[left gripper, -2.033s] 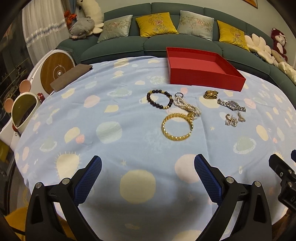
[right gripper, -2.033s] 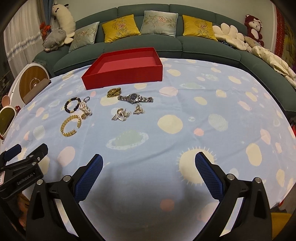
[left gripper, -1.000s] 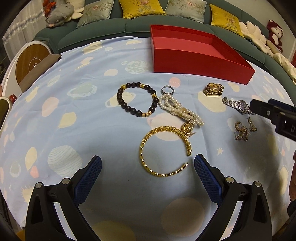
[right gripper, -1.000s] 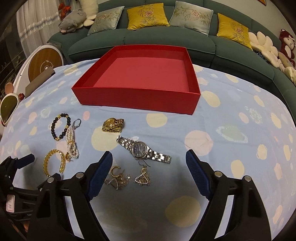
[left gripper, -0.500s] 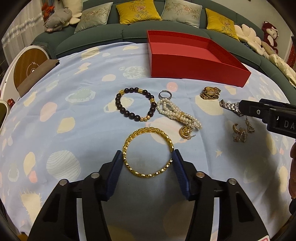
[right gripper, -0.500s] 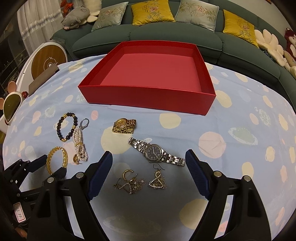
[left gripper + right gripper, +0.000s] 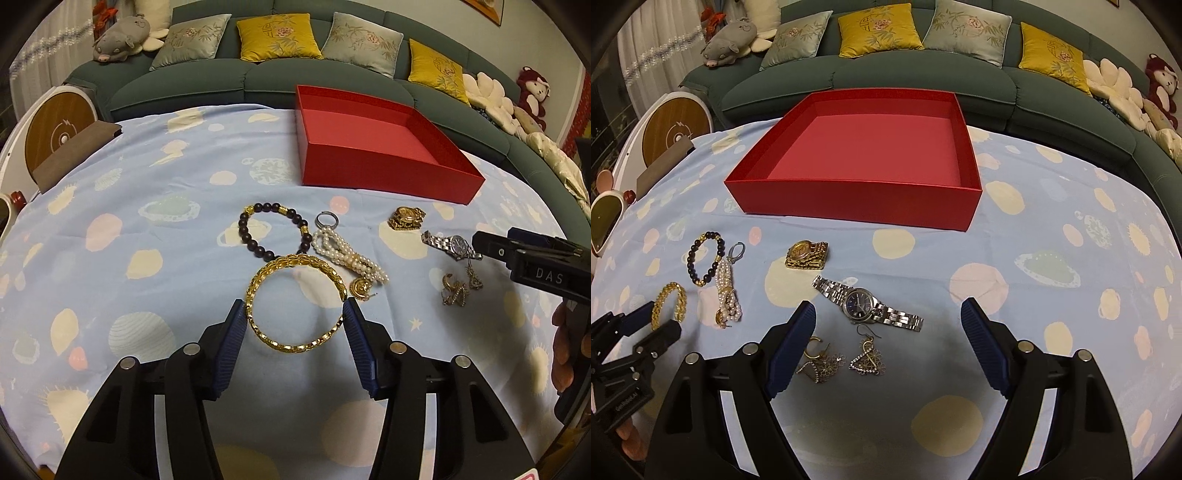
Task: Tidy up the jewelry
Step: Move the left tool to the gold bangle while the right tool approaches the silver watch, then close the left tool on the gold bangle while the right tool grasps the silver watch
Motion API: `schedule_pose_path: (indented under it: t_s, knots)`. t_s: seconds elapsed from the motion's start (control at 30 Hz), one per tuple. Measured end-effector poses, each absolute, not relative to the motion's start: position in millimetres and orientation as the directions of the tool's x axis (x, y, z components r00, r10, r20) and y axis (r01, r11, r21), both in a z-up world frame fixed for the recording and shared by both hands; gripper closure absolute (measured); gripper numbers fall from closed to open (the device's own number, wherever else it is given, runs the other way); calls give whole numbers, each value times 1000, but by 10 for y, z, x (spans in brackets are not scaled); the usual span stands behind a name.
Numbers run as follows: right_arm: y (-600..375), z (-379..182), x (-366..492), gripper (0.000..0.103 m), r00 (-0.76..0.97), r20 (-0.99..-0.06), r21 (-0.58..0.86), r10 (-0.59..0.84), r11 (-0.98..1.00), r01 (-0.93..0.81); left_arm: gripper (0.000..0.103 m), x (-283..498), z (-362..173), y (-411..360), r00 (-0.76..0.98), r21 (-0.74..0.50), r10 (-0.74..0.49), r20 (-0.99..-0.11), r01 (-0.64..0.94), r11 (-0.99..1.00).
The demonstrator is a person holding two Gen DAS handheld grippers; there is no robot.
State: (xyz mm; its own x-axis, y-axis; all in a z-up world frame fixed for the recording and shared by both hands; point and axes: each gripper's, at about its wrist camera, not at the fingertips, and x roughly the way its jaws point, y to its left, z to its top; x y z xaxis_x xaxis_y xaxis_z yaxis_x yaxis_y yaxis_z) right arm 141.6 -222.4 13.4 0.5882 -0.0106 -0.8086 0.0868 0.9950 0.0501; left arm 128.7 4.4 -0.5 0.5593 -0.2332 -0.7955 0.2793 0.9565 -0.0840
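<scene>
**Desk editor:** Where is this happening?

**Photographer:** In a living room, on a desk draped in a pale blue planet-print cloth, with a green sofa curving behind it. The gold bangle is sitting between the blue pads of the left tool, which are pressing on its two sides. The ring is lying roughly flat, its far rim reaching towards the dark bead bracelet.

**Desk editor:** And where is it going?

**Photographer:** Presumably the red box, which is standing open and bare beyond the jewelry, ahead and off to the right of that tool. The left hand is plainly the one placed for the carry.

**Desk editor:** The other hand?

**Photographer:** The right tool is hanging with its jaws wide apart and nothing gripped, over the silver watch and the earrings.

**Desk editor:** Anything unclear?

**Photographer:** Whether the bangle is clearing the cloth is hard to judge. The pearl strand is lying just beside it, and a gold earring looks almost touching. The earrings are tangling into one heap.
</scene>
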Motion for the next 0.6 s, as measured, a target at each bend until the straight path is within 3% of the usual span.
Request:
schedule_pose_path:
  t_s: [0.17,0.5,0.57,0.6]
  knots:
    - [-2221,7,1492,25,572,-820,33,-8,998,61,52,1350,15,102,563,-75,-205,-800,246,966]
    - [-2095,-177,1658,42,555,-832,-14,23,998,-62,52,1336,-22,95,563,-48,-188,-805,254,966]
    - [-2139,-168,1667,55,547,-835,23,54,998,-62,52,1342,-27,92,558,-53,-192,-807,256,965]
    - [-2155,-160,1666,66,543,-837,36,63,998,-59,52,1344,-25,88,557,-55,-194,-808,256,965]
